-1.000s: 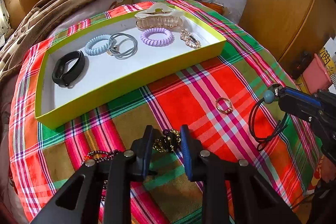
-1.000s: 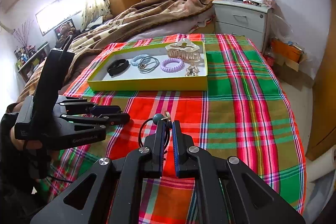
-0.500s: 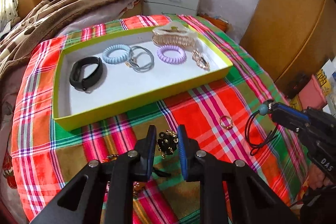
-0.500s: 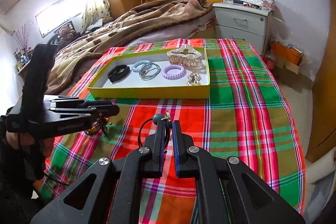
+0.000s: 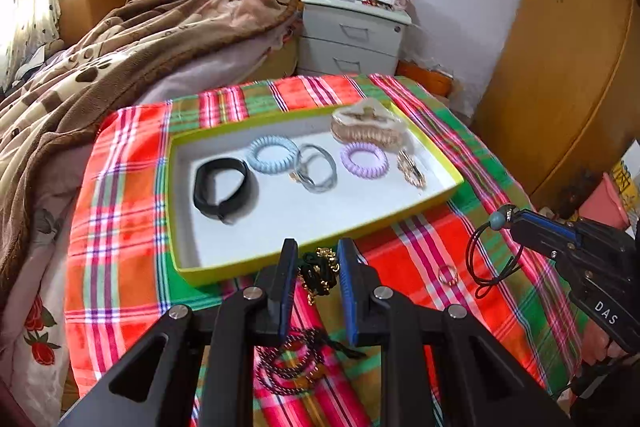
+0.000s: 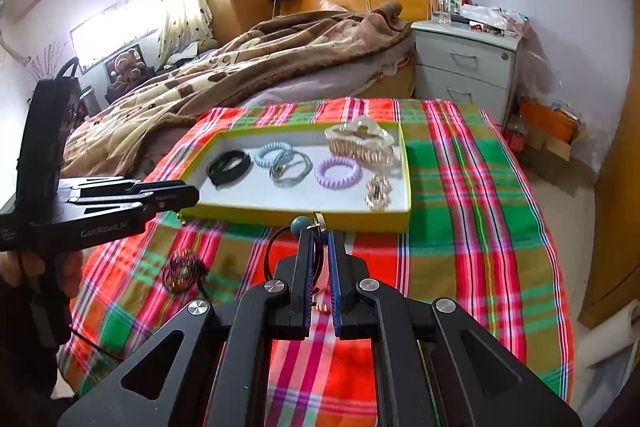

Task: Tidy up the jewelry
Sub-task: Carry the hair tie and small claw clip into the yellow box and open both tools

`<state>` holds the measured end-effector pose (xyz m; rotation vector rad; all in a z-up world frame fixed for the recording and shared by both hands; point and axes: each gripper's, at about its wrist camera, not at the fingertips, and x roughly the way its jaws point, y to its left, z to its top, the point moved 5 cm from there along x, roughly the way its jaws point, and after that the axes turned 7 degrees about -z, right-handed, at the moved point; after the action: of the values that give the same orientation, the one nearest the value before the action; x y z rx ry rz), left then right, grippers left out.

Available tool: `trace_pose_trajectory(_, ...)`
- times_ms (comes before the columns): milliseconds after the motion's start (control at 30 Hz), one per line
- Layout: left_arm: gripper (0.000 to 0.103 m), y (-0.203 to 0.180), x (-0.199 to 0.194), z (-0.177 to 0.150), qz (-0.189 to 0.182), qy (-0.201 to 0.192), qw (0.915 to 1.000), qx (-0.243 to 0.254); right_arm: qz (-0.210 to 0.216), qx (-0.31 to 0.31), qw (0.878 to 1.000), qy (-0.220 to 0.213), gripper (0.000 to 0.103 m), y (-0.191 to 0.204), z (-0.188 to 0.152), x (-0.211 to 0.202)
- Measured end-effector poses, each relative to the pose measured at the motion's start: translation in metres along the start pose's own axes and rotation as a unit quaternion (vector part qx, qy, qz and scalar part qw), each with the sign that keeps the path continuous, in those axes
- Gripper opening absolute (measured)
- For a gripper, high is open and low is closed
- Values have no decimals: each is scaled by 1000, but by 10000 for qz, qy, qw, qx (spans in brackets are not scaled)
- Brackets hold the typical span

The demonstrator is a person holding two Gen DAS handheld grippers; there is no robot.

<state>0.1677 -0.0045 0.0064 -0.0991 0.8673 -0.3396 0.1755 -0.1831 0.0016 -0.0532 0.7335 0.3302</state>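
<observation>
Left gripper [image 5: 318,269] clamps a gold-and-black chain piece [image 5: 320,273]; right gripper [image 6: 320,247] pinches a black cord with a teal bead [image 6: 299,223].

Both hang above the plaid cloth [image 5: 120,227] just before the yellow-green tray [image 5: 320,247], which holds, left to right, a black band [image 5: 220,189], blue coil tie [image 5: 272,155], grey ties [image 5: 318,173], purple coil tie [image 5: 365,159], claw clip [image 5: 366,127] and gold trinket [image 5: 411,169]. On the cloth lie a dark beaded bracelet [image 5: 288,363] and, rightward, a ring [image 5: 447,274].
</observation>
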Motion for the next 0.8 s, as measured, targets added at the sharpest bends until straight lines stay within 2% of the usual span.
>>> trace_pose_trajectory(467, 21, 30, 10, 37, 34, -154, 9997, -173, 3, 17, 10000, 24, 7, 7, 54, 50)
trace_pose_trajectory(800, 21, 42, 38, 39, -26, 44, 9993, -359, 136, 27, 9988, 466, 7, 13, 65, 106)
